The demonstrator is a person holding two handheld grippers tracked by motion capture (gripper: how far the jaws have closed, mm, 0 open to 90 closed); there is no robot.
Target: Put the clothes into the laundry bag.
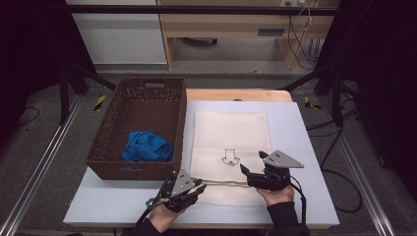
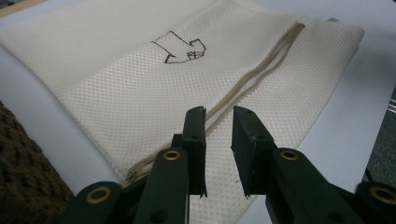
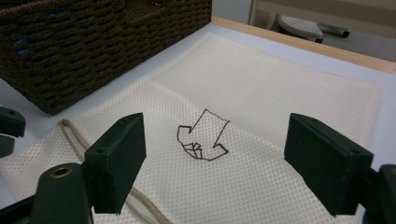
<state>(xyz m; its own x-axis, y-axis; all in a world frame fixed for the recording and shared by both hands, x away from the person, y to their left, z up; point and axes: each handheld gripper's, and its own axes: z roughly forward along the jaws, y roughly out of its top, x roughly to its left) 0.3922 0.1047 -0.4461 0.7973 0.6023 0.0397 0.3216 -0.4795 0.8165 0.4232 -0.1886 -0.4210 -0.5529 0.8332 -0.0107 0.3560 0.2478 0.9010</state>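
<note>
Two hand-held grippers work at the near edge of a cream mesh laundry bag (image 1: pixel 230 147) with a dark arrow drawing, which lies flat on the pale blue-grey table top (image 1: pixel 305 162), just right of a dark brown woven basket (image 1: pixel 147 93). In the high view the left gripper (image 1: pixel 196 189) sits at the bag's near left corner, the right gripper (image 1: pixel 251 167) over the bag's near right part beside the arrow drawing (image 1: pixel 229 158). A crumpled blue cloth (image 1: pixel 146 146) lies inside the basket, apart from both grippers.

In the left gripper view the left gripper (image 2: pixel 218 140) hangs low over the mesh bag (image 2: pixel 130 84), its jaws drawn close together with a narrow gap left between them. They stand just over the beige zipper line (image 2: pixel 261 65) that runs along the bag's edge; nothing is pinched between the pads, so the fingers are released. The arrow drawing (image 2: pixel 180 49) lies farther up the fabric, and the basket's brown weave (image 2: pixel 23 186) shows at the lower left.

In the right gripper view the right gripper (image 3: pixel 219 163) has its jaws spread wide, released, one on each side of the arrow drawing (image 3: pixel 203 137), above the mesh bag (image 3: pixel 280 88). The woven basket (image 3: pixel 93 42) stands beyond the bag's edge, and part of the zipper line (image 3: pixel 74 137) curves past the nearer jaw.
</note>
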